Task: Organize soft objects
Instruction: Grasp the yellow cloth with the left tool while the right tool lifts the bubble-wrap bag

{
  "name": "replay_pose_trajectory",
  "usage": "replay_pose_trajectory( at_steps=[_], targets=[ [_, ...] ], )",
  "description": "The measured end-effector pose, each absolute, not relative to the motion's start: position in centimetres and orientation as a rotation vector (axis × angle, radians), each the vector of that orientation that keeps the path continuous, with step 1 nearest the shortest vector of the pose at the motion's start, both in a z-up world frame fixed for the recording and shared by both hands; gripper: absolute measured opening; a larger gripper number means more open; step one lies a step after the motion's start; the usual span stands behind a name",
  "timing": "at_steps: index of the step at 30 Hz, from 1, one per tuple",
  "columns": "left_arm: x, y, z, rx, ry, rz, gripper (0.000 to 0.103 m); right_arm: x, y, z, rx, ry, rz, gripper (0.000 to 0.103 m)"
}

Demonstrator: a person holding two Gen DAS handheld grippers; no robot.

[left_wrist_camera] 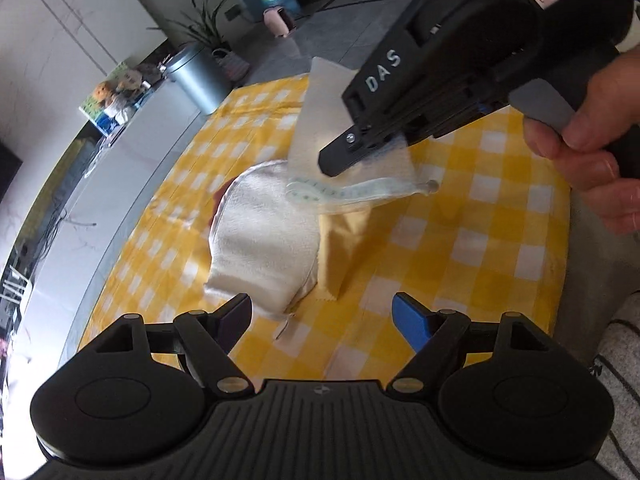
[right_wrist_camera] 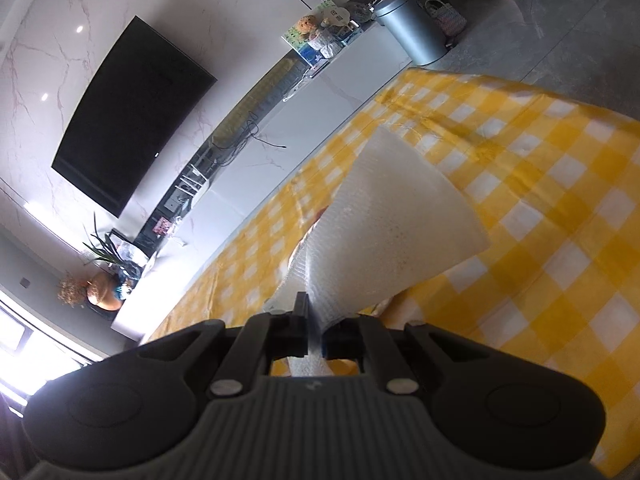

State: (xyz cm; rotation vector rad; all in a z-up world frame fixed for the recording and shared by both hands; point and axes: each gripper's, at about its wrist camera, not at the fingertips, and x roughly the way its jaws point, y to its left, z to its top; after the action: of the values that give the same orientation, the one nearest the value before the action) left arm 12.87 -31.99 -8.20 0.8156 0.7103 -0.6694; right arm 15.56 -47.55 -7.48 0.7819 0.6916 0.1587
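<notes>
- Plainly, in the left wrist view, the left gripper (left_wrist_camera: 322, 316) stood wide open and held nothing; a white towel (left_wrist_camera: 264, 236) lay on the checked tablecloth (left_wrist_camera: 480, 240) just ahead of its fingertips, nearer the dark finger.
- Beyond the towel, the right gripper (left_wrist_camera: 340, 156) was closed on a white cloth (left_wrist_camera: 324, 104) lifted off the tablecloth, with a pale strip (left_wrist_camera: 352, 194) hanging under its tips.
- In the right wrist view, the right gripper (right_wrist_camera: 310, 332) was pinched onto one edge of that cloth (right_wrist_camera: 400, 224), which fanned forward beyond the fingers.
- Judging by its droop, the cloth was light and limp; a corner or hem looked the best hold, and a loose pinch could let it slip.
</notes>
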Motion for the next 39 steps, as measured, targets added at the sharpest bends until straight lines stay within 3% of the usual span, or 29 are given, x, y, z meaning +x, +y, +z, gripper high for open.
replay_pose_trajectory(
  at_steps=[5, 7, 8, 9, 11, 12, 14, 22, 31, 34, 36, 39],
  targets=[
    [14.0, -33.6, -10.1, 0.802, 0.667, -0.622, 0.094, 15.3, -47.9, -7.5, 0.827, 0.672, 0.160, 0.003],
    [14.4, -34.1, -10.9, 0.787, 0.673, -0.606, 0.079, 15.0, -48.1, -7.3, 0.831, 0.662, 0.152, 0.003],
    [14.6, -34.1, -11.1, 0.774, 0.679, -0.603, 0.064, 14.9, -48.2, -7.2, 0.832, 0.659, 0.154, 0.003],
    [14.7, -34.2, -11.1, 0.760, 0.688, -0.593, 0.040, 14.9, -48.2, -7.2, 0.833, 0.657, 0.151, 0.003],
    [15.0, -33.8, -10.7, 0.684, 0.720, -0.569, 0.011, 14.8, -48.3, -7.1, 0.825, 0.655, 0.129, 0.003],
    [15.0, -33.4, -10.4, 0.634, 0.742, -0.569, 0.004, 14.7, -48.4, -7.0, 0.815, 0.655, 0.111, 0.003],
    [15.3, -32.3, -9.5, 0.540, 0.782, -0.575, 0.001, 14.6, -48.6, -6.9, 0.813, 0.654, 0.093, 0.003],
    [14.3, -28.0, -5.0, 0.347, 0.867, -0.575, 0.000, 14.5, -48.5, -7.0, 0.791, 0.672, 0.081, 0.003],
    [12.9, -26.1, -2.8, 0.336, 0.825, -0.612, 0.001, 14.7, -48.1, -7.0, 0.797, 0.689, 0.103, 0.003],
    [12.7, -28.0, -4.4, 0.471, 0.771, -0.631, 0.021, 14.3, -48.1, -6.5, 0.857, 0.644, 0.173, 0.003],
    [12.3, -29.4, -5.5, 0.571, 0.708, -0.602, 0.060, 14.0, -48.0, -6.1, 0.888, 0.613, 0.230, 0.003],
    [12.4, -31.4, -7.0, 0.646, 0.636, -0.559, 0.066, 13.8, -48.4, -6.2, 0.973, 0.574, 0.306, 0.003]
  ],
)
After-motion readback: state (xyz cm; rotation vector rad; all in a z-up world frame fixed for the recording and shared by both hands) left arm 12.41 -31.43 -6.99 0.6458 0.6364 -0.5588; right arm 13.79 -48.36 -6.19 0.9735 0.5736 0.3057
